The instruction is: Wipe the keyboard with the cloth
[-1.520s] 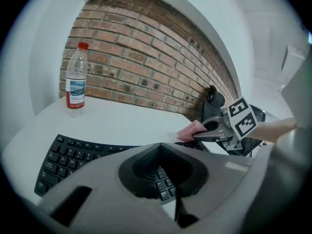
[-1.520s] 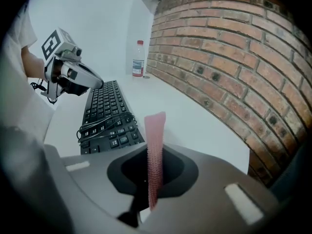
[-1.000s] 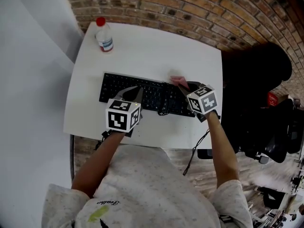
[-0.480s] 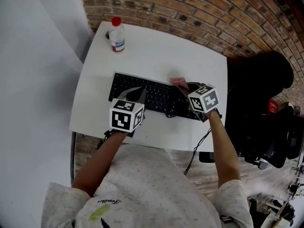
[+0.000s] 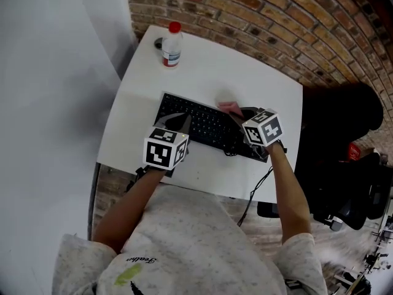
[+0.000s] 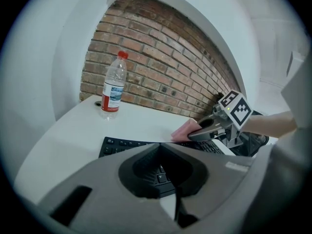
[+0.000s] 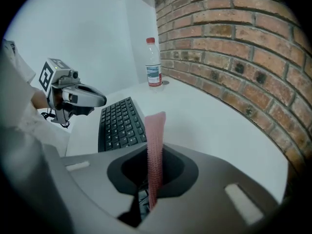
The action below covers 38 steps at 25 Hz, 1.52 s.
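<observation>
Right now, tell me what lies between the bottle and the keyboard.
Nothing: only bare table separates the bottle from the keyboard, as the head view shows.

Open tabletop (image 5: 245, 78) stretches beyond the keyboard (image 5: 206, 125); a water bottle (image 5: 172, 45) blocks the far-left corner, brick wall (image 5: 276, 17) closing the far side.

Left tool (image 5: 183, 120) jaws together, right tool (image 5: 236, 114) jaws pinching cloth (image 5: 227, 107), both forearms extended forward

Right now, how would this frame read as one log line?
right gripper: shut on pink cloth, over keyboard right half | left gripper: shut, empty, over keyboard left half | bottle: upright, far corner of table
</observation>
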Each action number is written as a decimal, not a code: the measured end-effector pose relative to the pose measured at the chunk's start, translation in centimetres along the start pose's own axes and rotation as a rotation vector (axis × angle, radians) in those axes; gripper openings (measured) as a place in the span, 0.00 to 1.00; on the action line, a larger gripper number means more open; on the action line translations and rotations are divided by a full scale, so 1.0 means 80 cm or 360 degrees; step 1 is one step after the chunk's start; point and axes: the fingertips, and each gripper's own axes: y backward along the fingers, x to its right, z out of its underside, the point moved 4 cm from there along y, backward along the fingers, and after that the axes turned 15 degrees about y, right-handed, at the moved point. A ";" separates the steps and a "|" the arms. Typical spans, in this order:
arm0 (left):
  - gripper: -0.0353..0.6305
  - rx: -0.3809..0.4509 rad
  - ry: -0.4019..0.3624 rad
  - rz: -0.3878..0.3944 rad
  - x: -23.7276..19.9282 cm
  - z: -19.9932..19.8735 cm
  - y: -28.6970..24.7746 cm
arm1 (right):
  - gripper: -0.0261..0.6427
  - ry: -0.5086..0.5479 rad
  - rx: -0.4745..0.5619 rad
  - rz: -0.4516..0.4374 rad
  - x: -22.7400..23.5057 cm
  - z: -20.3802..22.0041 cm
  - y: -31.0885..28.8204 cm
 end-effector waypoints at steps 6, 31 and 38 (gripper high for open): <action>0.05 0.0016 0.0025 -0.0041 -0.015 0.000 0.013 | 0.07 0.0044 0.0016 -0.0045 -0.012 -0.024 -0.017; 0.05 0.0149 0.0178 -0.0243 -0.088 -0.006 0.074 | 0.07 0.0205 0.0105 -0.0226 -0.048 -0.127 -0.093; 0.05 0.0187 0.0211 -0.0293 -0.100 -0.009 0.088 | 0.07 0.0179 0.0155 -0.0234 -0.051 -0.156 -0.111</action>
